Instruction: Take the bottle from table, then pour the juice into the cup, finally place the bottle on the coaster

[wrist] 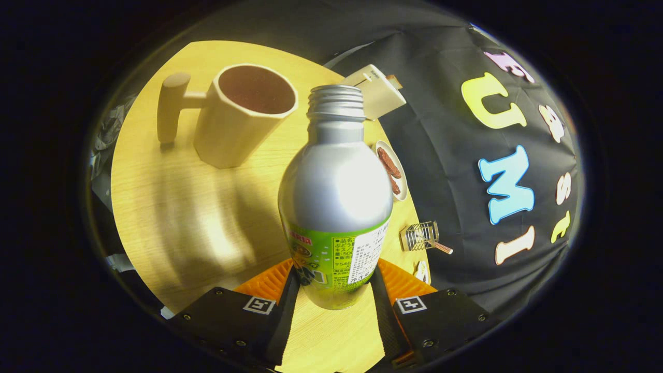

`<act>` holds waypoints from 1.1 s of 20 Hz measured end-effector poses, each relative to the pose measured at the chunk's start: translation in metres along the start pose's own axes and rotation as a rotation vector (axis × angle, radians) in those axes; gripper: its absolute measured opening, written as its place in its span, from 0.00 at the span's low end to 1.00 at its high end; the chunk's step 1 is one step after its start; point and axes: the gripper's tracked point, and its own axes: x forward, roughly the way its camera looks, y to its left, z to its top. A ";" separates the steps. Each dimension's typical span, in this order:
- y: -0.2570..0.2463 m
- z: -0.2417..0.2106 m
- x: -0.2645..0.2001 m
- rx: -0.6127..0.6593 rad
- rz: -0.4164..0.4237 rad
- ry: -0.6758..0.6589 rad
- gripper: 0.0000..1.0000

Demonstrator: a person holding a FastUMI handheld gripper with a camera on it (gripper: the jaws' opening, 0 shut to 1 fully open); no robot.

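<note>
Bottle (335, 202) of juice, silver aluminium with a green label band round its lower body, sits clamped between the two fingers of the hand-held gripper (334, 285), whose black pads press on its label from either side, orange ribbed backing showing behind each. The bottle appears lifted off the round wooden table (171, 217), its base hanging over bare tabletop, and it leans a little, its uncapped threaded neck pointing away from the fingers. Beyond the bottle's shoulder and off to one side stands the cup (243, 114), a pale faceted wooden mug with a peg-like handle, its mouth open and its inside dark. Close behind the bottle's neck, at the table's far edge, lies a pale flat square piece (380, 93), possibly the coaster, though that cannot be told for sure. Just beside the bottle's shoulder, on the side away from the cup, a small dish (400, 186) holds dark brown pieces, and nearer the fingers along that same table edge stands a small clear rack (419, 235).

By the look of it, the pour has not yet begun. The metal wall is smooth and likely slippery, stiff enough to take a firm squeeze yet thin enough to dent. The grip low on the label leaves the weight of any juice above the pads, so the bottle may swing as it tips; a hold nearer mid-body would steady it.
</note>
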 end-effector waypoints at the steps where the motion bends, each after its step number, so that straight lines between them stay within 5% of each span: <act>1: 0.000 0.001 0.000 -0.012 -0.001 0.009 0.70; 22: -0.028 0.032 0.004 -0.437 -0.049 0.111 0.70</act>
